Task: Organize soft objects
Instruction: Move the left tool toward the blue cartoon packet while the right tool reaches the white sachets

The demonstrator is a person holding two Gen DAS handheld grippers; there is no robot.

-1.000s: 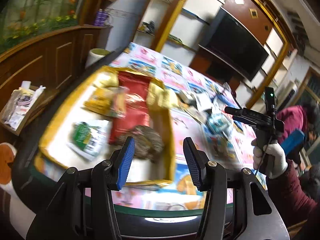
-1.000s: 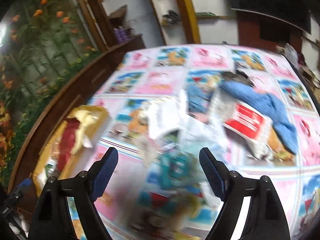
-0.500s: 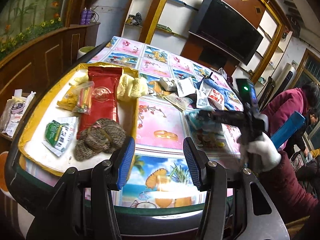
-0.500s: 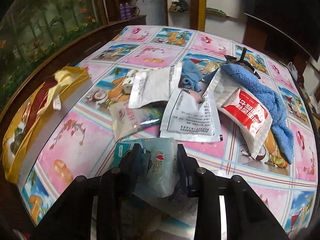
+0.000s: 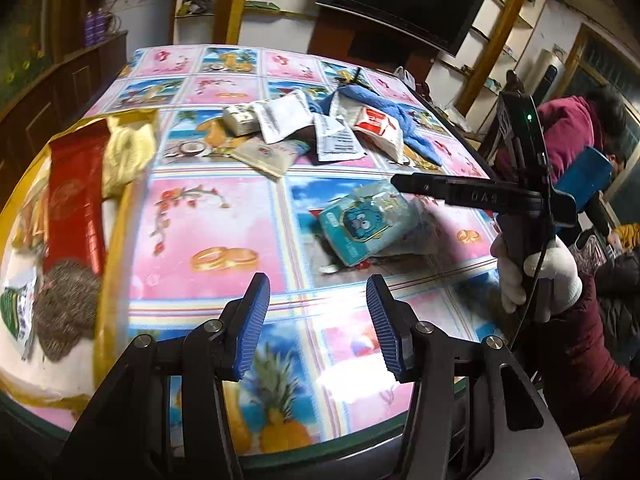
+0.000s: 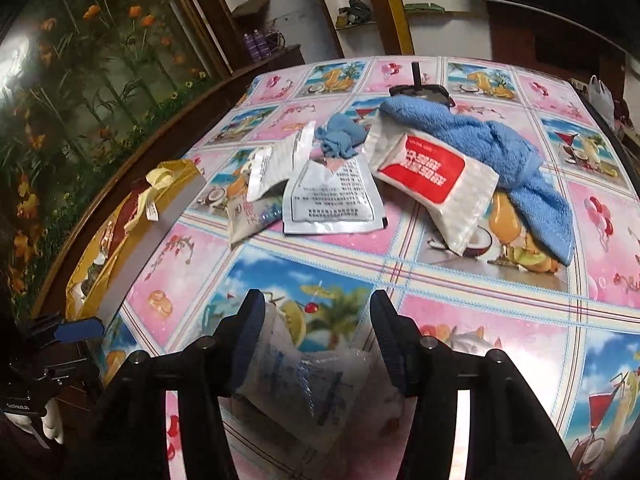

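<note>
Since a second ago the right gripper (image 6: 318, 336) has come down over the teal tissue pack (image 5: 366, 222) and now straddles it; the left gripper (image 5: 318, 320) has swung away from the yellow tray (image 5: 116, 248), which now sits off to its left.

Tissue pack, in a clear plastic wrap, lies on the table (image 6: 480, 280) between the right claw's fingers (image 6: 250, 336). Jaws are opening; pads look near or touching the wrap, can't tell if any pinch is left.

Ahead of the right claw: white sachet with printed text (image 6: 332, 196), more sachets to its left, red-and-white pouch (image 6: 432, 176) ahead-right, blue towel (image 6: 500, 148) partly under and beyond it. Small blue cloth (image 6: 340, 136) further ahead.

Left claw: part spread, nothing between the blue pads (image 5: 252, 320), hovering over the patterned tablecloth. Tissue pack is ahead-right of it, with the right claw's finger across it, held by a white-gloved hand (image 5: 536, 276).

Tray left of the left claw holds a red packet (image 5: 74, 208), a pale yellow knit item (image 5: 128, 152), a dark woven item (image 5: 66, 312) and a green-and-white packet (image 5: 16, 308).
</note>
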